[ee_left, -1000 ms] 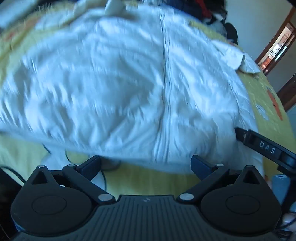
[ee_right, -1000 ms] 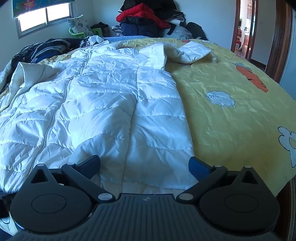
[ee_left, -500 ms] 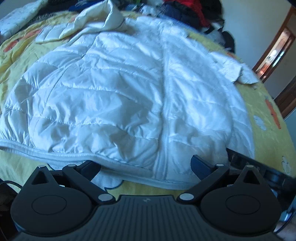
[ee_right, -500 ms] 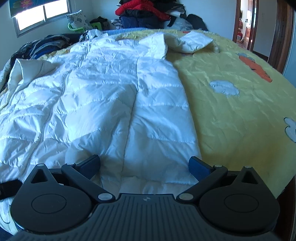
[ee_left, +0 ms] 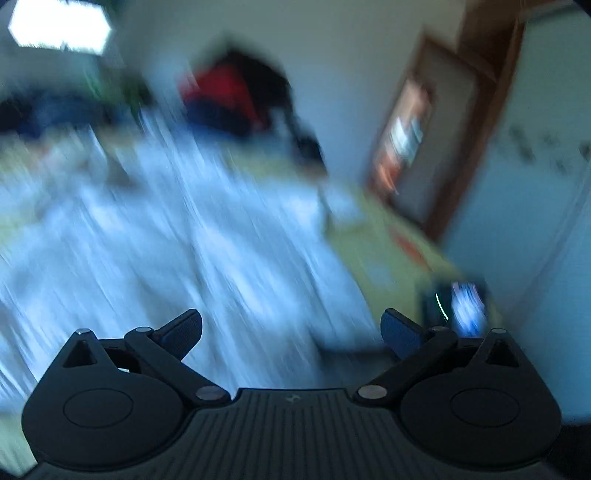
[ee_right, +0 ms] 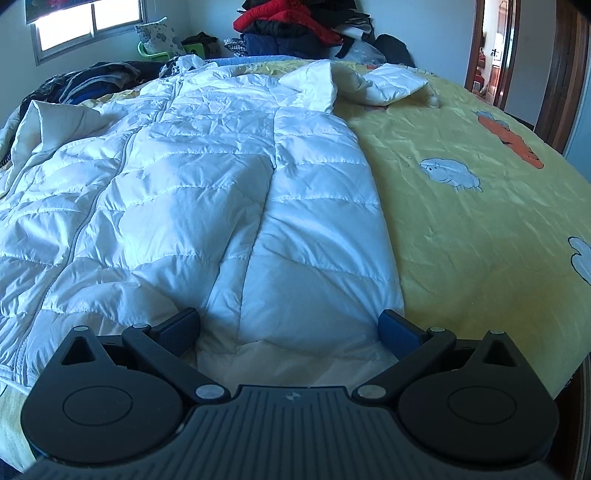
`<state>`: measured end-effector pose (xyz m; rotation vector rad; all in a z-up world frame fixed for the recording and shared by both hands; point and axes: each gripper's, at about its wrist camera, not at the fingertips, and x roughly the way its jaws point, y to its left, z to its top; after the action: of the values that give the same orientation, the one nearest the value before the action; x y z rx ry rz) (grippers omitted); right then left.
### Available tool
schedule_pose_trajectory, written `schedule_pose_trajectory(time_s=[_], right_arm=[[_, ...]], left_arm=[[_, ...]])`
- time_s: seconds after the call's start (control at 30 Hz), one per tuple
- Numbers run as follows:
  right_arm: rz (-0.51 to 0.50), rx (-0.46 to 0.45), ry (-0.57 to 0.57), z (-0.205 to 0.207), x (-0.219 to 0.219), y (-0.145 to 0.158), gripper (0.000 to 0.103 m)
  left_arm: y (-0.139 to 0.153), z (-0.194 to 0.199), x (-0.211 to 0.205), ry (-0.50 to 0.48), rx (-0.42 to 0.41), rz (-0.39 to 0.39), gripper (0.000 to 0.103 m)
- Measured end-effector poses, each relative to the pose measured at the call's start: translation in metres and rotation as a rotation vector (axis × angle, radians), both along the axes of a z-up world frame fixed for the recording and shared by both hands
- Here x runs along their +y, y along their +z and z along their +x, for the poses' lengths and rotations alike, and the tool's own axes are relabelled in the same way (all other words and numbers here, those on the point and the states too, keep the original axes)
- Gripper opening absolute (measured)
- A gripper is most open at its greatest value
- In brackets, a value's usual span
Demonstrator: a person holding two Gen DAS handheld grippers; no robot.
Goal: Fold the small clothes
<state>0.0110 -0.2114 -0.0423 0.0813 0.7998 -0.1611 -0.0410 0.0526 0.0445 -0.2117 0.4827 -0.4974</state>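
Observation:
A white quilted jacket lies spread flat on the yellow bedspread, zip up the middle, one sleeve folded near the far end. My right gripper hovers open over the jacket's near right hem, with nothing between its fingers. The left wrist view is heavily blurred; there the jacket shows as a pale smear. My left gripper is open above the jacket's near edge and holds nothing.
A pile of red and dark clothes sits at the far end of the bed, more dark clothes at the far left. An open wooden door stands at the right. Cartoon patches mark the bedspread.
The left gripper has swung upward and to the right, so its view now takes in the wall and door, blurred. The right gripper has shifted slightly over the hem.

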Motion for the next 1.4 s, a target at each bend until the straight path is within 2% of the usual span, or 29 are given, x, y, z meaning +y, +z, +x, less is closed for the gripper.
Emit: schedule_pose_trajectory(time_s=[0.03,0.07,0.13,0.2,0.23,0.3,0.37,0.43,0.6,0.77,0.93,1.0,1.1,1.2,1.3,1.4], right_arm=[[-0.001,0.0,0.001,0.0,0.0,0.0,0.103],[-0.002,-0.001,0.002,0.0,0.0,0.0,0.103],[-0.003,-0.006,0.004,-0.002,0.0,0.0,0.103],[-0.005,-0.009,0.005,-0.002,0.0,-0.001,0.103],[-0.006,-0.011,0.006,-0.003,0.0,-0.001,0.103],[-0.008,-0.015,0.006,-0.003,0.0,-0.002,0.103],[-0.011,-0.02,0.006,-0.003,0.001,-0.002,0.103],[-0.015,-0.028,0.007,-0.004,0.002,-0.003,0.103],[-0.015,-0.036,0.007,-0.006,0.002,-0.003,0.103],[-0.017,-0.04,0.007,-0.007,0.002,-0.003,0.103],[-0.017,-0.041,0.007,-0.008,0.002,-0.003,0.103],[-0.016,-0.035,0.011,-0.007,0.001,-0.002,0.103],[-0.013,-0.015,0.009,-0.005,-0.003,0.011,0.102],[-0.008,-0.168,0.023,-0.012,-0.013,0.039,0.103],[-0.04,-0.313,0.154,0.0,-0.023,0.072,0.103],[-0.08,-0.369,0.2,0.034,-0.035,0.095,0.103]], left_arm=[[-0.003,0.008,-0.001,0.072,-0.016,0.013,0.103],[-0.009,0.02,-0.002,0.12,0.013,0.027,0.103],[-0.027,0.049,-0.004,0.177,0.161,0.023,0.103],[-0.044,0.066,-0.005,0.254,0.278,-0.017,0.103],[-0.05,0.062,-0.005,0.303,0.297,-0.032,0.103],[-0.054,0.044,-0.007,0.346,0.277,-0.04,0.103],[-0.054,0.038,-0.018,0.349,0.257,0.039,0.103],[-0.053,0.04,-0.027,0.307,0.257,0.088,0.103],[-0.057,0.036,-0.034,0.293,0.25,0.094,0.103],[-0.057,0.033,-0.033,0.285,0.251,0.061,0.103],[-0.057,0.036,-0.033,0.244,0.283,0.053,0.103],[-0.052,0.037,-0.036,0.236,0.262,0.083,0.103],[-0.038,0.04,-0.036,0.232,0.187,0.12,0.103],[-0.019,0.057,-0.027,0.258,0.099,0.129,0.103],[-0.005,0.092,-0.016,0.332,0.027,0.143,0.103],[0.006,0.136,-0.01,0.395,-0.043,0.151,0.103]])
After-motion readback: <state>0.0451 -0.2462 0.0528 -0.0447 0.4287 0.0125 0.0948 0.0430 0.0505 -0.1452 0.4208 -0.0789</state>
